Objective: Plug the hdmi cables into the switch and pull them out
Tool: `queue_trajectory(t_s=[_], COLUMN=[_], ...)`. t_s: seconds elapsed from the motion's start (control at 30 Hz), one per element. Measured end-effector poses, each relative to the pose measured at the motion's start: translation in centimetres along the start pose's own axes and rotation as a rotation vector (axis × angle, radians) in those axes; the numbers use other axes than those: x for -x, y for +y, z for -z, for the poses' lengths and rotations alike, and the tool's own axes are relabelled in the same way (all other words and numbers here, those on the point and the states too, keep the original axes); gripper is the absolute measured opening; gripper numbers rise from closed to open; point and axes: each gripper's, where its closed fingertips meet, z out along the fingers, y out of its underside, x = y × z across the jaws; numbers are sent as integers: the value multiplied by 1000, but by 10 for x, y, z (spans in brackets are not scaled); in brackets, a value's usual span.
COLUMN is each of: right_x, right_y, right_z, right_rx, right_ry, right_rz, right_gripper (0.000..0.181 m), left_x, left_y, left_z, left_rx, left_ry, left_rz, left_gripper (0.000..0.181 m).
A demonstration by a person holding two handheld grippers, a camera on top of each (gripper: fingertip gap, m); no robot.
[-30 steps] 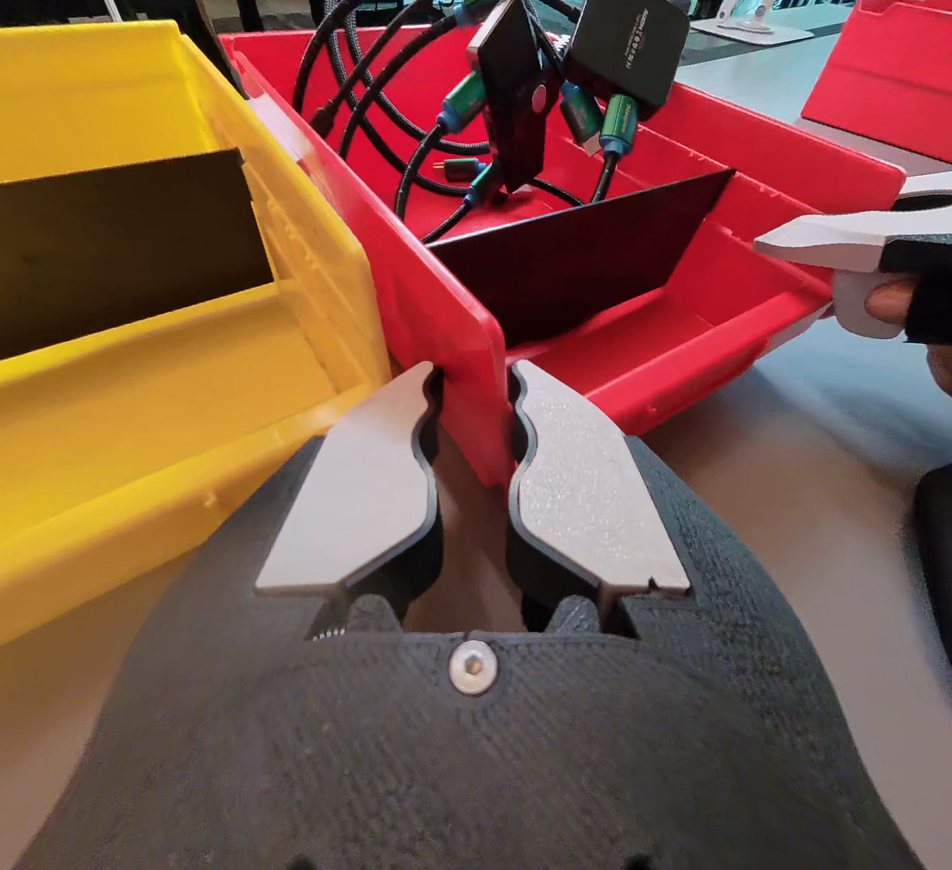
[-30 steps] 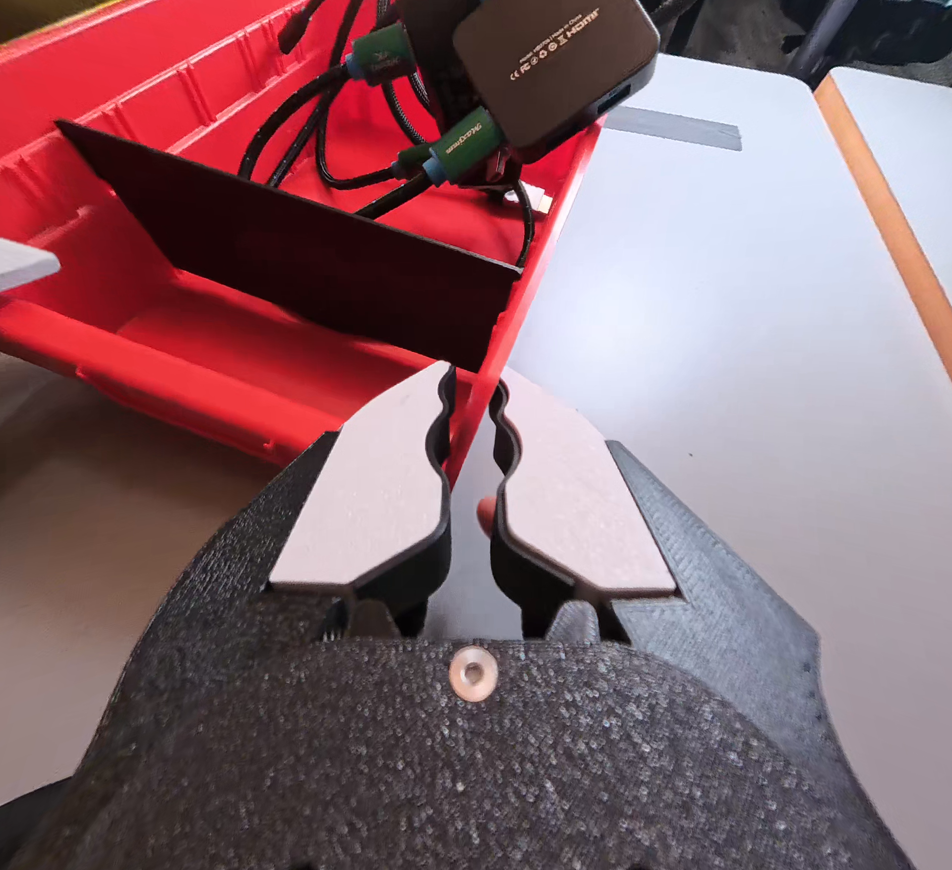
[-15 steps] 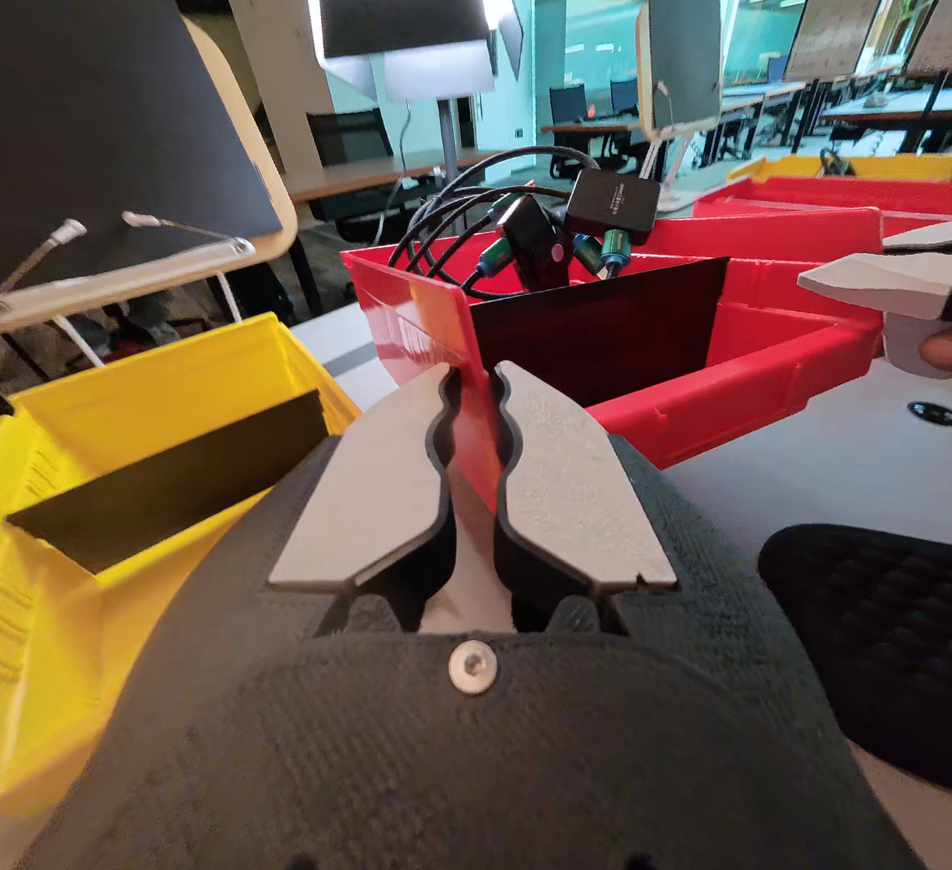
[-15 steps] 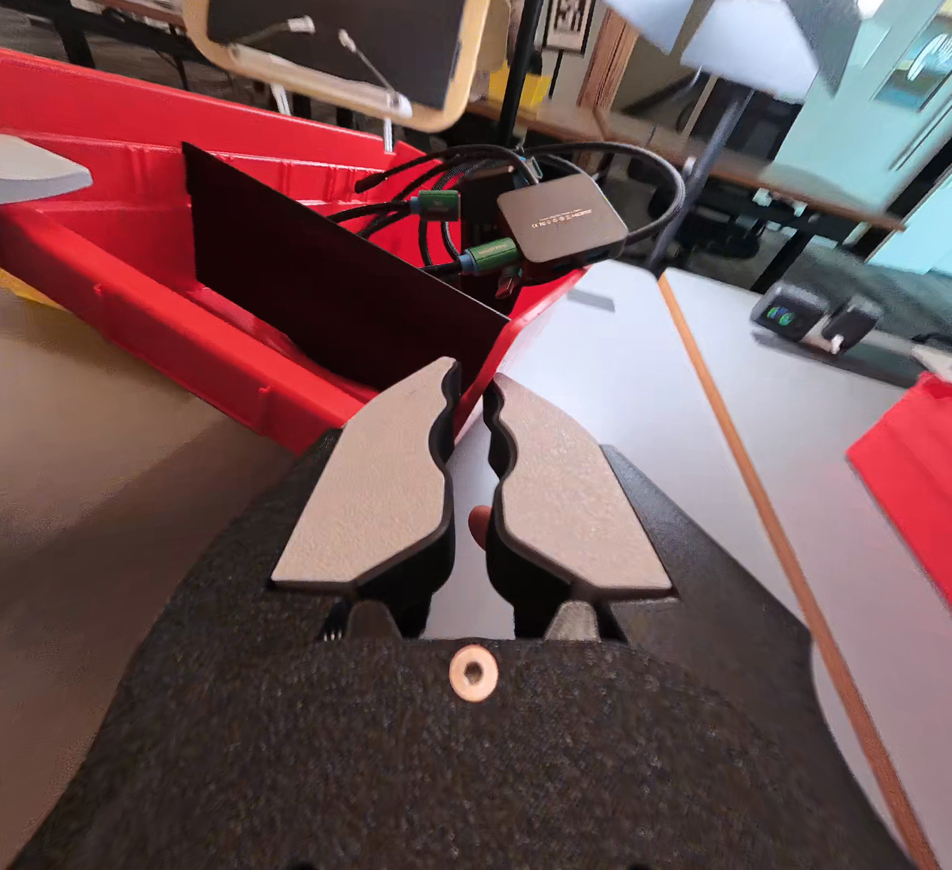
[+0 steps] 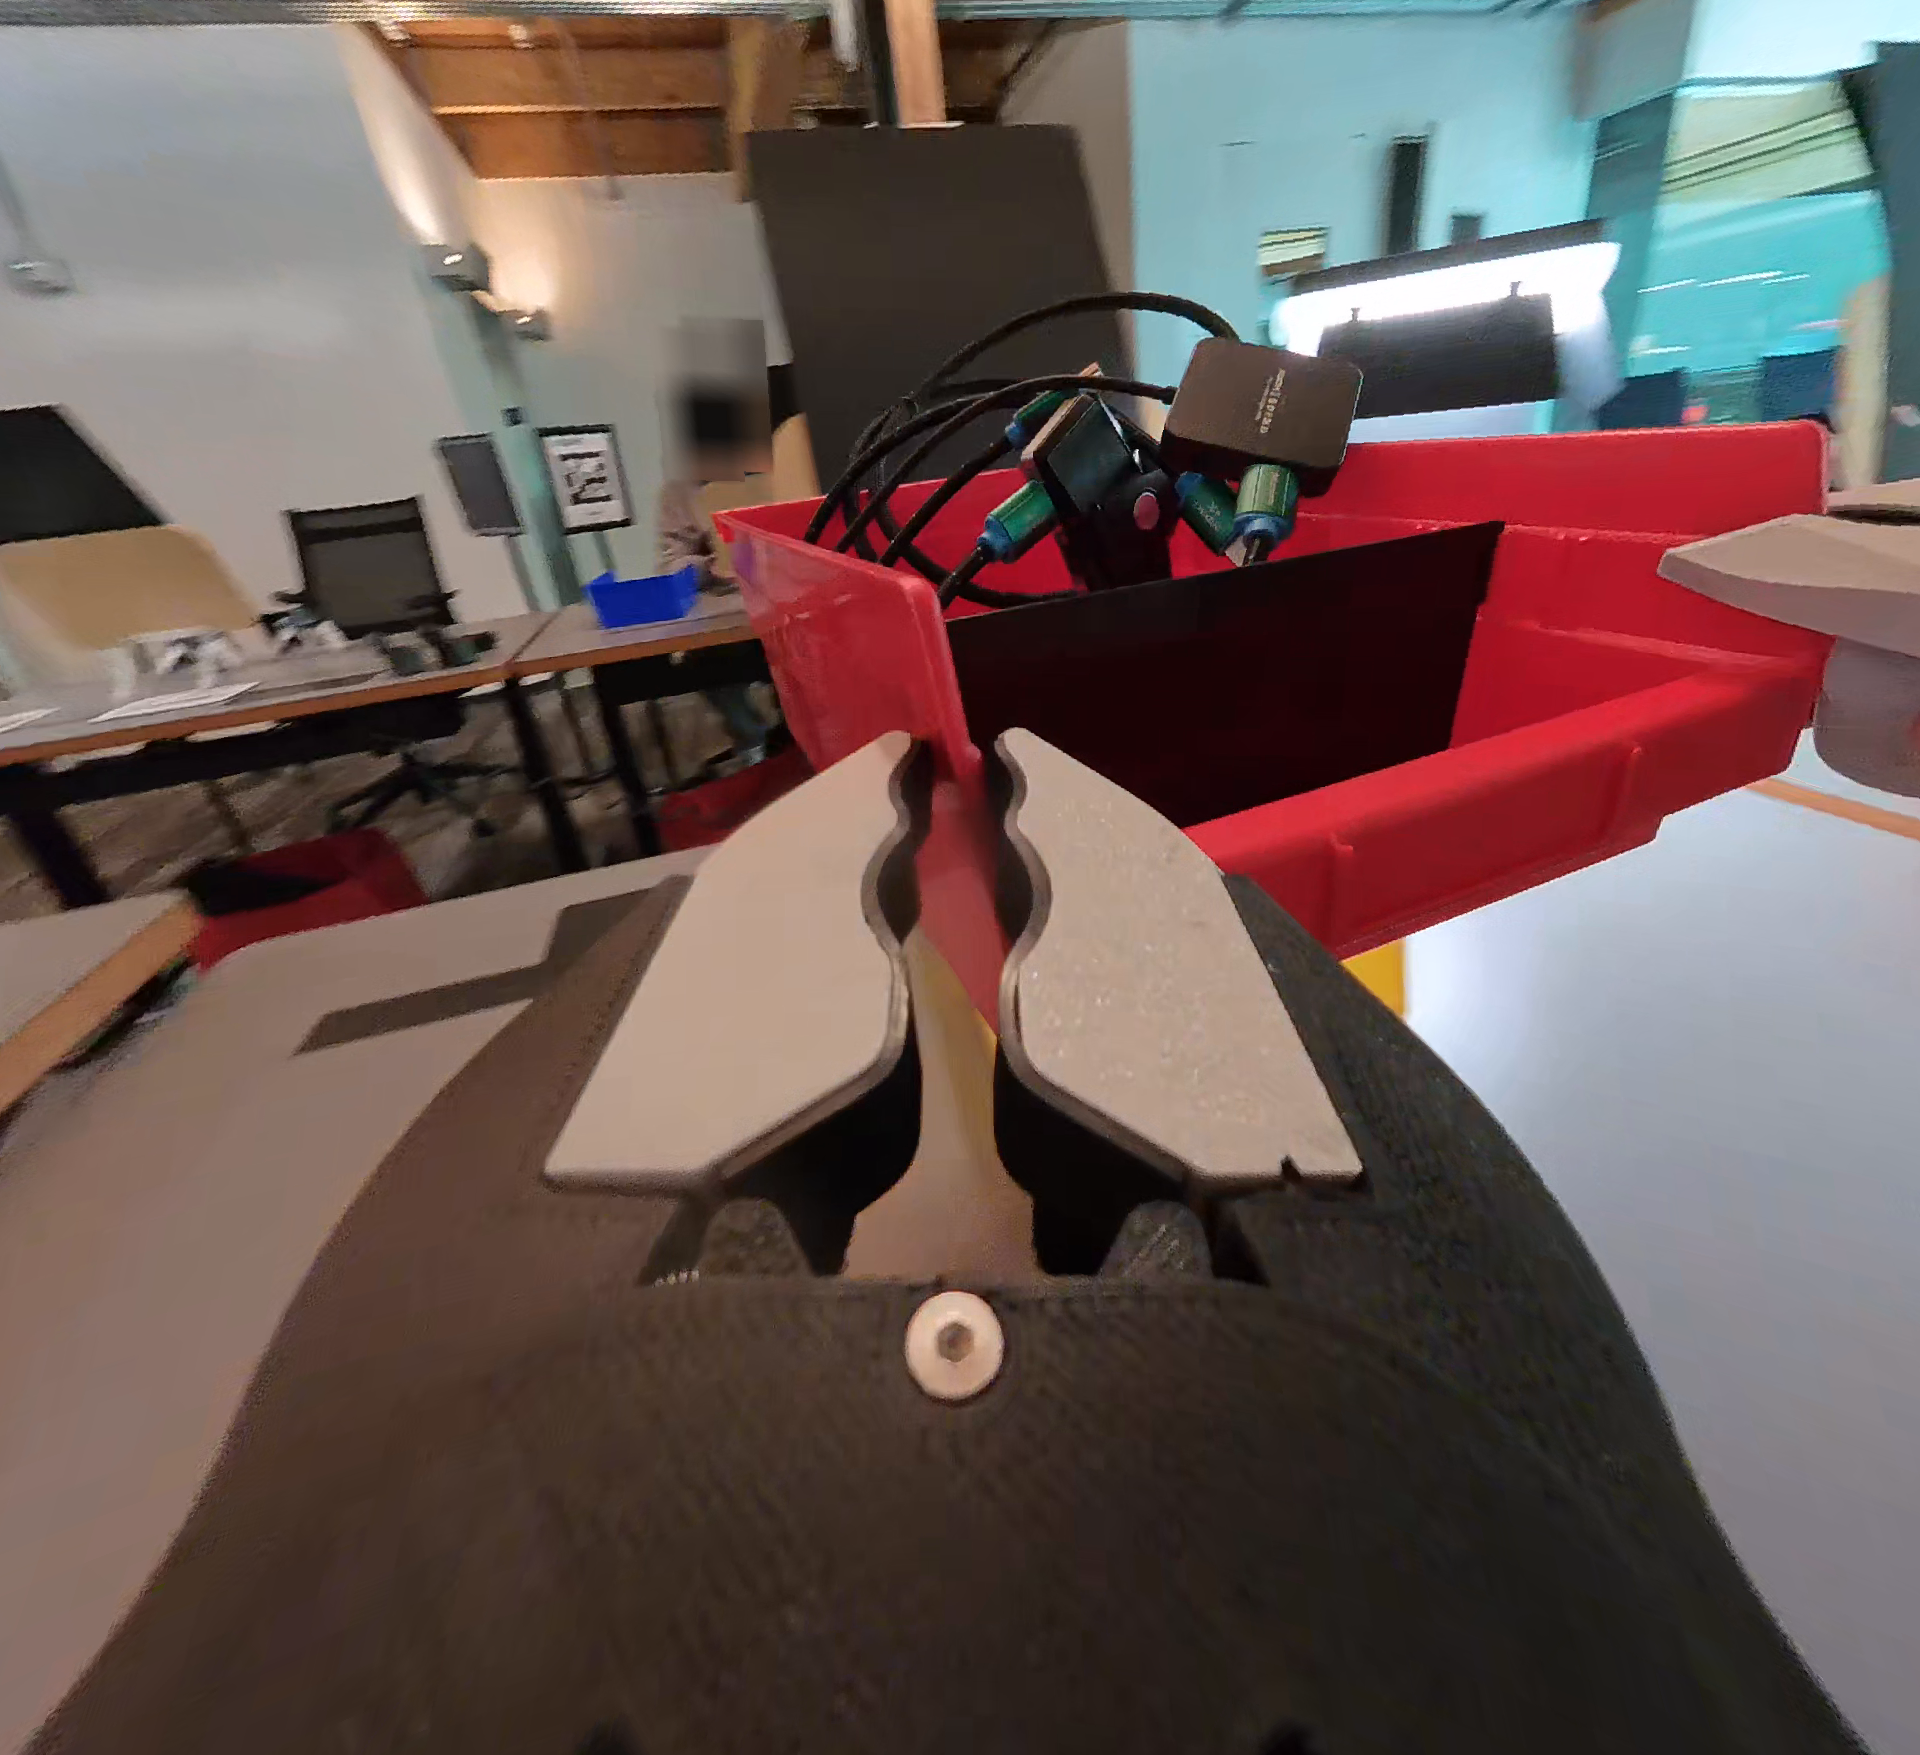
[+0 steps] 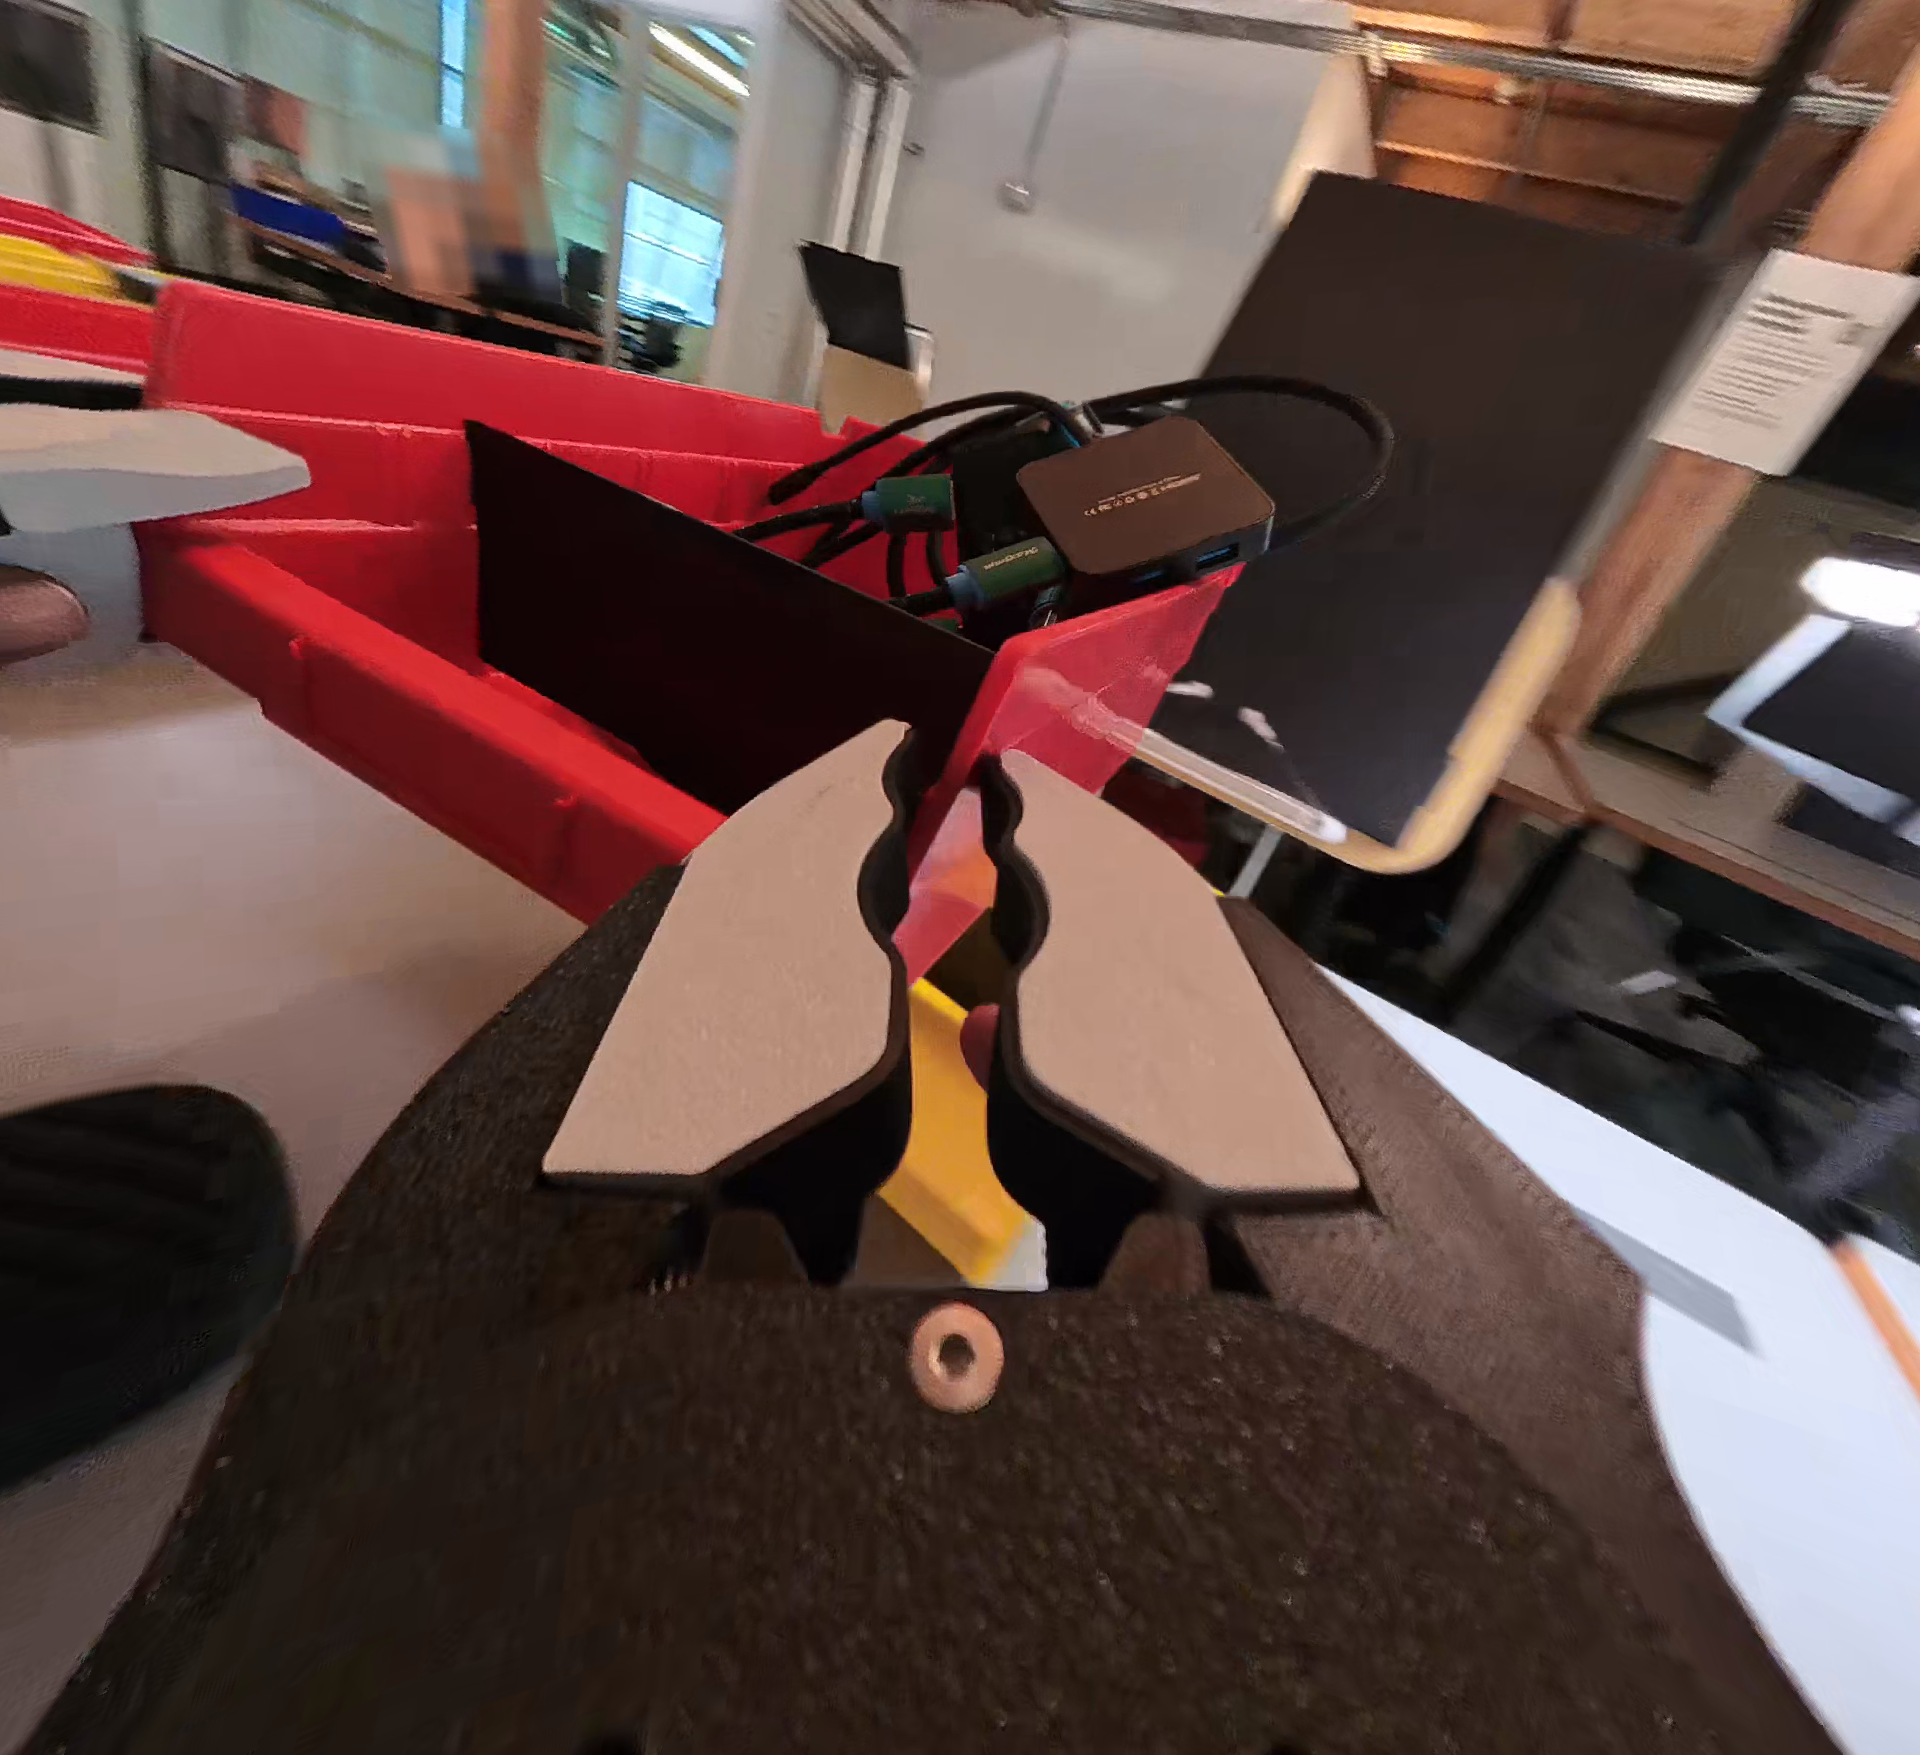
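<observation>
A red bin holds a black square HDMI switch, a second smaller switch and black braided cables with green plugs, piled behind a black divider. My left gripper is shut on the bin's left side wall. My right gripper is shut on the bin's right side wall. The bin hangs between them, above the table. The switch and the plugs also show in the right wrist view. Each view shows the other gripper's finger at its edge.
A yellow bin shows below the red bin; a corner of it also shows in the left wrist view. The grey table lies underneath. A black panel on a stand is behind. A person and desks are far back. The grippers' ends are close to 20 centimeters from one another.
Both grippers, still shut on the red bin's walls, have raised it off the table and swung upward. The yellow bin beside it has dropped below view; the ceiling now shows.
</observation>
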Motion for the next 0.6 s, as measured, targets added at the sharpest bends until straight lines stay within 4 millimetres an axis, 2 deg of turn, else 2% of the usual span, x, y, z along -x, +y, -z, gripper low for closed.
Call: queue_trajectory(t_s=[0.13, 0.27, 0.43, 0.6], right_x=[67, 121, 159, 173], right_y=[3, 22, 66, 114], right_z=[-52, -91, -120, -129], right_rx=[-16, -3, 33, 60], right_ry=[-139, -231, -301, -320], right_rz=[-52, -111, -169, -160], right_gripper=[11, 11, 12, 15], left_x=[68, 119, 151, 163], left_y=[13, 34, 75, 139], left_z=[38, 58, 62, 49], left_rx=[46, 91, 135, 181], left_ry=[-122, -197, -231, -235], left_rz=[-4, 13, 32, 36], left_gripper=[10, 10, 9, 7])
